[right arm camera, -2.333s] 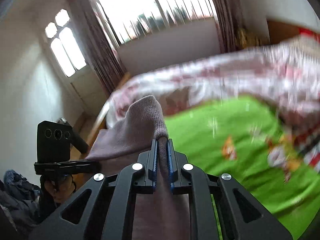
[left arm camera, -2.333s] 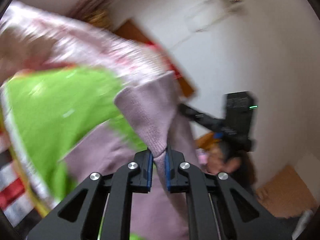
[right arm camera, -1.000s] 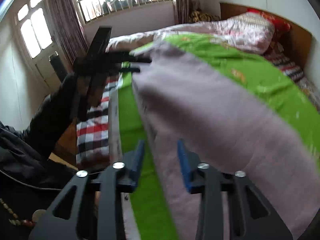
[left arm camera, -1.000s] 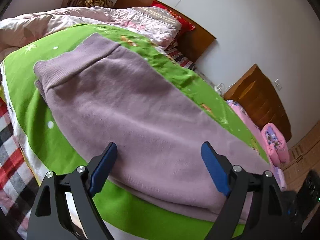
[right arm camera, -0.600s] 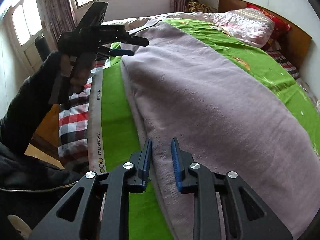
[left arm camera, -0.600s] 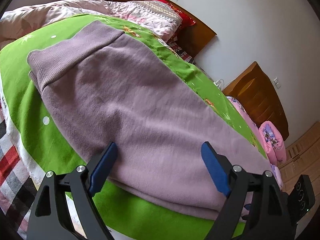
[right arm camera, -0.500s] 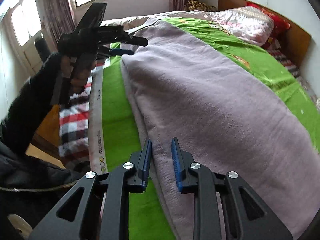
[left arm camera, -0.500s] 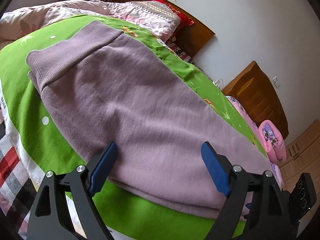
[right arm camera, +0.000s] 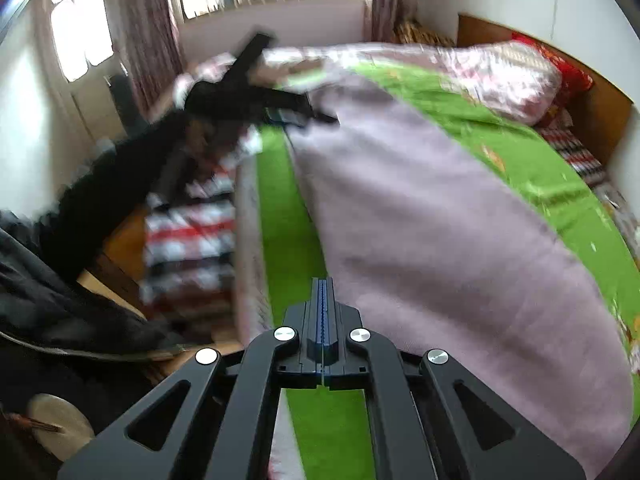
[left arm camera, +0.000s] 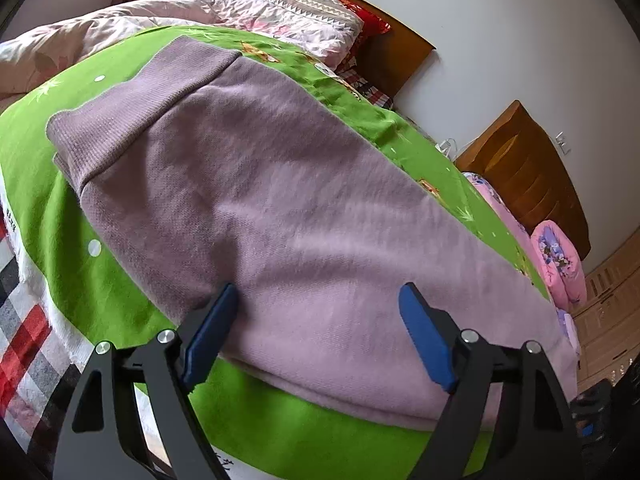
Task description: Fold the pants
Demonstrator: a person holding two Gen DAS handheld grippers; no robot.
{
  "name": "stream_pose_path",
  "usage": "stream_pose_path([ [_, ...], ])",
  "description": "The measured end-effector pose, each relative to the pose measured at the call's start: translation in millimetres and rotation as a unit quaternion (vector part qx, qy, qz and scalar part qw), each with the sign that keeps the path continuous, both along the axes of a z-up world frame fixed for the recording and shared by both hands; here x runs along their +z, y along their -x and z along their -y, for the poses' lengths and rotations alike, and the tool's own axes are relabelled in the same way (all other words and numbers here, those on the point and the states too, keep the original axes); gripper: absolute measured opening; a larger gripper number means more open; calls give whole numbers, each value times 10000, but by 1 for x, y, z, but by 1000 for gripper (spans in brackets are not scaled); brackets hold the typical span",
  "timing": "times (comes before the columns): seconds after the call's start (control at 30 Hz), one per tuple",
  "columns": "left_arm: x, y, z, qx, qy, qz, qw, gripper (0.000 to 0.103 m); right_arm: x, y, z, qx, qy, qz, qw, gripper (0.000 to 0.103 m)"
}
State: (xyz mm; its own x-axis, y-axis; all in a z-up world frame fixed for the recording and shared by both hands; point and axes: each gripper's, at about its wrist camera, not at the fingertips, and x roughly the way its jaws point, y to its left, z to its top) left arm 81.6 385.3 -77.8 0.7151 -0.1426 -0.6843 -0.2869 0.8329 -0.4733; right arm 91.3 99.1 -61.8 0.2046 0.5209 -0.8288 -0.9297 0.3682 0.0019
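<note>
The mauve knit pants (left arm camera: 288, 208) lie flat on the green bed sheet (left arm camera: 120, 56), ribbed waistband (left arm camera: 136, 100) at the far left. My left gripper (left arm camera: 320, 328) is wide open and empty, its blue pads just above the near edge of the pants. In the right wrist view the pants (right arm camera: 440, 240) stretch away on the right. My right gripper (right arm camera: 322, 292) is shut with nothing between its pads, over the green sheet (right arm camera: 288, 216) beside the pants' edge. The left gripper (right arm camera: 304, 114) shows there at the far end, near the waistband.
A pink floral quilt (left arm camera: 240, 12) and pillows lie at the head of the bed by the wooden headboard (left arm camera: 400, 56). A wooden nightstand (left arm camera: 532, 176) stands beyond. A red plaid blanket (right arm camera: 188, 240) hangs at the bed's side. Windows with curtains (right arm camera: 144, 32) are behind.
Both grippers let go of the pants, which now lie spread on the bed. My right gripper closed fully and shifted left off the pants. The left stayed open, moving closer.
</note>
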Motion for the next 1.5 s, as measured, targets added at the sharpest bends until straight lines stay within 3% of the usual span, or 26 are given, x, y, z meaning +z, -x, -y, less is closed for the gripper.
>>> stream_pose_path([
  [0.03, 0, 0, 2, 18, -87, -20, 10000, 82, -7, 1, -1, -3, -58, 82, 9999, 2],
  [0.13, 3, -4, 19, 13, -686, -274, 9973, 82, 0, -3, 2, -188, -225, -318, 9991, 11],
  [0.2, 17, 1, 35, 316, -1243, -576, 9901, 82, 15, 5, 14, -258, -429, -208, 9985, 15],
  [0.27, 37, 13, 49, 477, -1381, -327, 9887, 81, 28, 5, 34, -482, -828, -251, 9951, 39],
  [0.3, 46, 18, 58, 302, -1369, -72, 9901, 82, 33, 5, 47, -672, -1021, -270, 9921, 69],
  [0.33, 53, 21, 70, 57, -1392, 150, 9901, 83, 35, 4, 61, -945, -1124, -217, 9889, 80],
  [0.43, 62, 18, 118, -673, -1834, 306, 9803, 85, 22, 1, 88, -1533, -970, -286, 9830, 77],
  [0.53, 45, 10, 149, -1203, -2127, 105, 9696, 89, -12, 1, 110, -1894, -616, -914, 9757, 76],
  [0.6, 19, 0, 160, -1285, -2449, -455, 9599, 90, -18, 12, 123, -1841, -815, -967, 9747, 77],
  [0.63, 15, 0, 162, -1280, -2553, -376, 9576, 95, -17, 18, 130, -1854, -877, -1005, 9736, 77],
  [0.73, 20, -7, 161, -1134, -2501, -667, 9592, 94, -6, 28, 146, -1806, -843, -912, 9757, 74],
  [0.77, 31, -8, 166, -907, -2665, -754, 9566, 92, -1, 28, 156, -1883, -913, -855, 9741, 74],
  [0.83, 56, -6, 186, -1073, -2657, -356, 9574, 93, 14, 17, 191, -2347, -1107, -608, 9638, 78],
  [0.9, 88, -11, 227, -1654, -2496, 200, 9539, 94, 17, 3, 224, -2876, -957, -339, 9524, 79],
  [0.93, 96, -16, 243, -1877, -2485, 303, 9498, 95, 18, -9, 242, -3241, -737, -181, 9430, 80],
  [1.03, 111, -58, 325, -3037, -2342, 565, 9218, 101, 21, -42, 281, -3827, -357, 2, 9232, 80],
  [1.17, 82, -121, 407, -4023, -1912, 195, 8951, 101, 14, -69, 307, -4092, 24, 20, 9125, 88],
  [1.23, 57, -142, 432, -4218, -1934, 47, 8858, 101, -16, -75, 326, -4257, 690, -269, 9018, 88],
  [1.27, 38, -156, 440, -4212, -1927, -168, 8861, 101, -26, -70, 334, -4181, 737, -344, 9047, 88],
  [1.33, 11, -165, 441, -4150, -1956, -257, 8882, 101, -30, -54, 360, -4000, 156, -599, 9144, 88],
  [1.37, 8, -164, 440, -4118, -2060, -116, 8876, 101, -29, -45, 368, -3882, 18, -523, 9201, 87],
  [1.43, 10, -164, 436, -3982, -1866, -125, 8980, 101, -28, -31, 379, -3745, -162, -384, 9263, 85],
  [1.5, 7, -161, 437, -3952, -1978, -132, 8969, 101, -28, -26, 383, -3752, -293, -308, 9260, 85],
])
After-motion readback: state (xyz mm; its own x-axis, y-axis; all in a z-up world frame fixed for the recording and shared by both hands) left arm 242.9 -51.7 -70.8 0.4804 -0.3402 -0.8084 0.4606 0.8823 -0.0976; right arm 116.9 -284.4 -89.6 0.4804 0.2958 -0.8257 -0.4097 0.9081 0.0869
